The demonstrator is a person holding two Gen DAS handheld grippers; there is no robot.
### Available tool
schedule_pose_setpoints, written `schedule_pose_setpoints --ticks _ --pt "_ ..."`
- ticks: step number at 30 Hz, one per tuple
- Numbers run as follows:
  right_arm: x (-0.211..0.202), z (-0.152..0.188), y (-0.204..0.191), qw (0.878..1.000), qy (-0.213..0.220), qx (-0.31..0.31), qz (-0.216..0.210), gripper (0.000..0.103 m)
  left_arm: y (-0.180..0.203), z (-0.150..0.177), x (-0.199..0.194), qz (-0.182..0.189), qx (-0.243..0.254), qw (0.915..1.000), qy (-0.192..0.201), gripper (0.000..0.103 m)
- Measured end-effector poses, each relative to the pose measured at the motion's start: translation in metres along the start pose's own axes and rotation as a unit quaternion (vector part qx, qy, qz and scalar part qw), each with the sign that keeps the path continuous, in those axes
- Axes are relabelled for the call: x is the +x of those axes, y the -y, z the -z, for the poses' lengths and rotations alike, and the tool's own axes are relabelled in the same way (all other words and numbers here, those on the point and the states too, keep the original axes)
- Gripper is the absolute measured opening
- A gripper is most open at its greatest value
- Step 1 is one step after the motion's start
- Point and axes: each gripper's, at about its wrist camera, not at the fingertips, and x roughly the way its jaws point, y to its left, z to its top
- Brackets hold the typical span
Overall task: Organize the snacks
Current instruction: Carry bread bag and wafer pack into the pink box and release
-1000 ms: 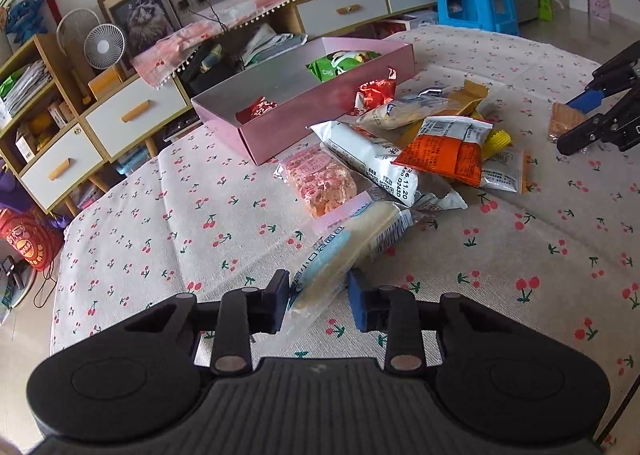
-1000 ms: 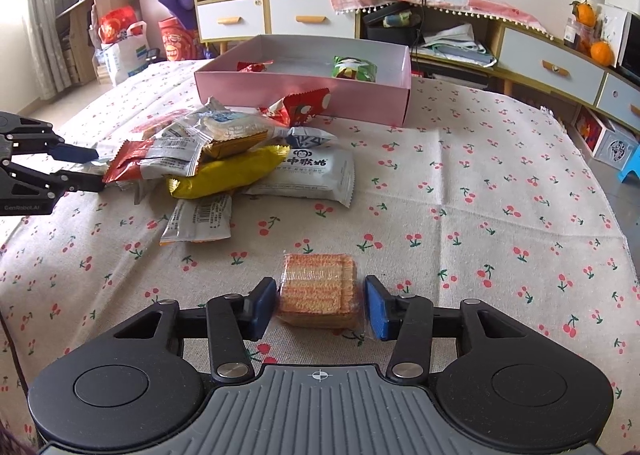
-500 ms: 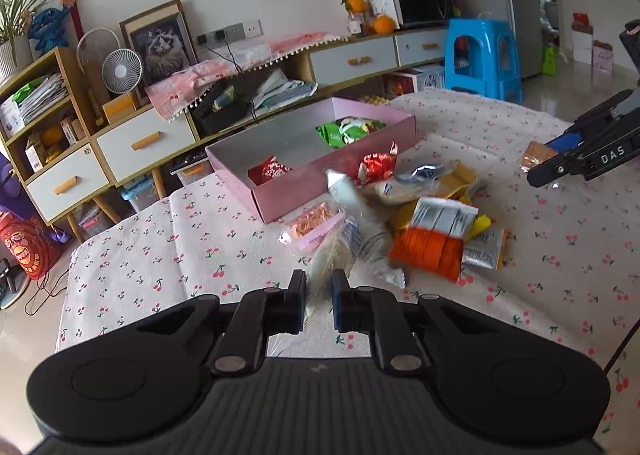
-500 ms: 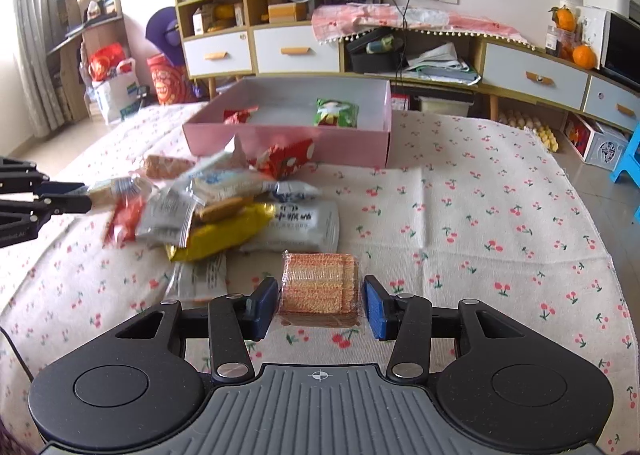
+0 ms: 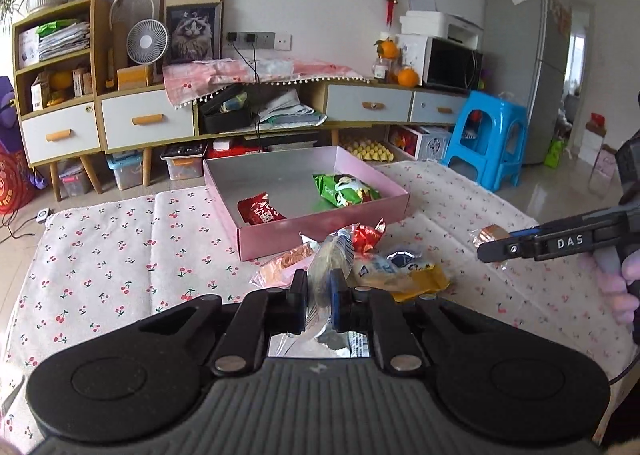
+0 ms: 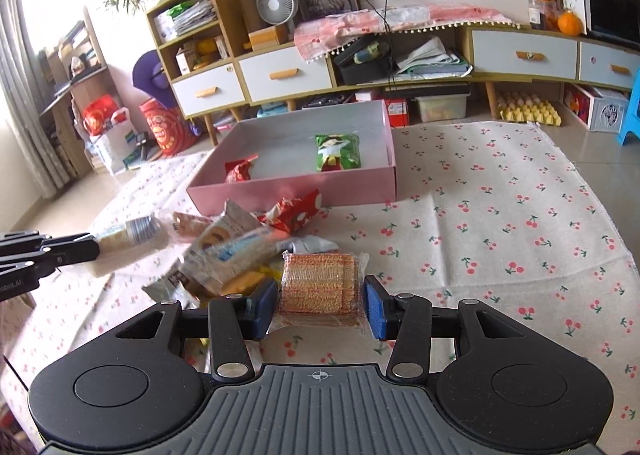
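My left gripper (image 5: 319,295) is shut on a clear-wrapped biscuit packet (image 5: 330,255) with a blue-striped end, held off the cloth. The right wrist view shows that left gripper (image 6: 93,249) at the left edge with the packet (image 6: 126,235) sticking out of it. My right gripper (image 6: 320,297) is shut on an orange wafer packet (image 6: 318,287), also lifted; from the left wrist view this right gripper (image 5: 486,251) is at the right with the wafer packet (image 5: 488,234) at its tip. Beyond the snack pile (image 6: 240,251) stands the pink box (image 6: 288,195), holding a red packet (image 6: 238,171) and a green packet (image 6: 338,153).
A cherry-print cloth (image 6: 500,223) covers the table, whose right edge drops to the floor. A low cabinet with drawers (image 5: 148,123) runs along the far wall. A blue stool (image 5: 486,135) stands past the table's right corner. A person's fingers (image 5: 628,283) hold the right gripper.
The left jaws closed on the biscuit packet and raised it from the cloth. The right gripper rose with the wafer packet. Both views tilted up toward the box.
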Motion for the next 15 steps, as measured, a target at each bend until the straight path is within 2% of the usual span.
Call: schedule_pose_setpoints --ticks 6,15 --pt "0.01 -0.018 -0.003 0.999 -0.004 0.039 -0.019 0.044 0.0 -0.014 0.009 0.002 -0.047 0.9989 0.003 0.01" --pt "0.029 -0.044 -0.006 0.997 -0.003 0.071 -0.02 0.044 -0.001 -0.033 0.027 -0.011 -0.101 0.9948 -0.002 0.01"
